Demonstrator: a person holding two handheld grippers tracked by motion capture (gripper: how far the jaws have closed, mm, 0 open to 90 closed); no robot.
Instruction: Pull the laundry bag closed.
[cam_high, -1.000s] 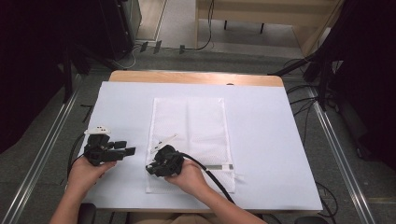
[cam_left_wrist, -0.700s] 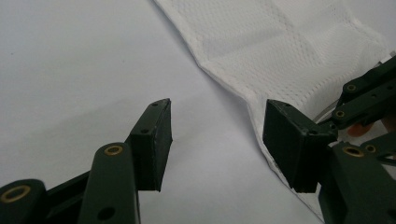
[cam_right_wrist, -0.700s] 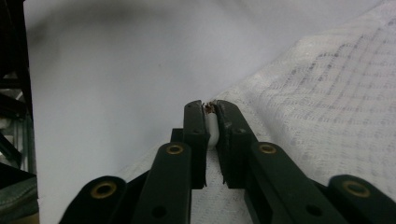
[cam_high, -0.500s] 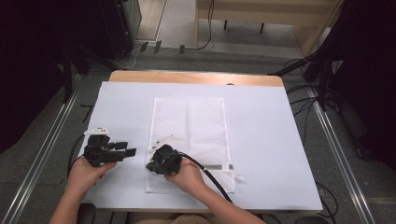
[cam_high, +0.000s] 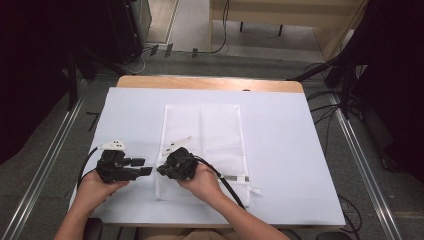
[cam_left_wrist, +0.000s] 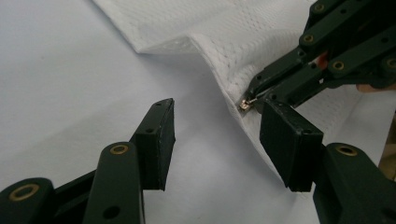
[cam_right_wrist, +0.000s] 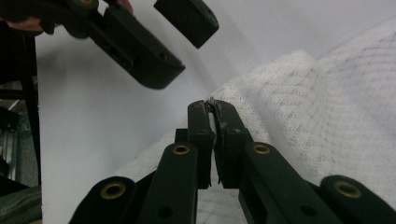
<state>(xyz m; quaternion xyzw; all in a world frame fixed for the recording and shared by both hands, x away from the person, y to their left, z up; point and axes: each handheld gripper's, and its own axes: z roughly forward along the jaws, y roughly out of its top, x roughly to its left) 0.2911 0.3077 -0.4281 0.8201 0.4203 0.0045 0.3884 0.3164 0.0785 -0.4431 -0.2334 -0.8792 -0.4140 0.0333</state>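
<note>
A white mesh bag (cam_high: 205, 140) lies flat on the white-covered table (cam_high: 280, 150). Its left edge is lifted into a fold (cam_left_wrist: 187, 42). My right gripper (cam_right_wrist: 211, 109) is shut on the bag's small metal zipper pull (cam_left_wrist: 246, 103) at that left edge, and the mesh (cam_right_wrist: 317, 116) spreads out to the right of its jaws. In the high view the right gripper (cam_high: 160, 170) sits over the bag's lower left corner. My left gripper (cam_left_wrist: 219, 126) is open just beside the pull, holding nothing, and in the high view it (cam_high: 143, 166) points right at the bag's edge.
A white strip (cam_high: 235, 178) sticks out at the bag's lower right. The right gripper's black cable (cam_high: 227, 187) trails to the table's front edge. Bare wood (cam_high: 210, 82) shows along the far edge. Metal rails (cam_high: 45, 165) and floor cables (cam_high: 320, 95) flank the table.
The left gripper has edged slightly right, closer to the bag's left edge and the right gripper. The right gripper stays put on the zipper pull.
</note>
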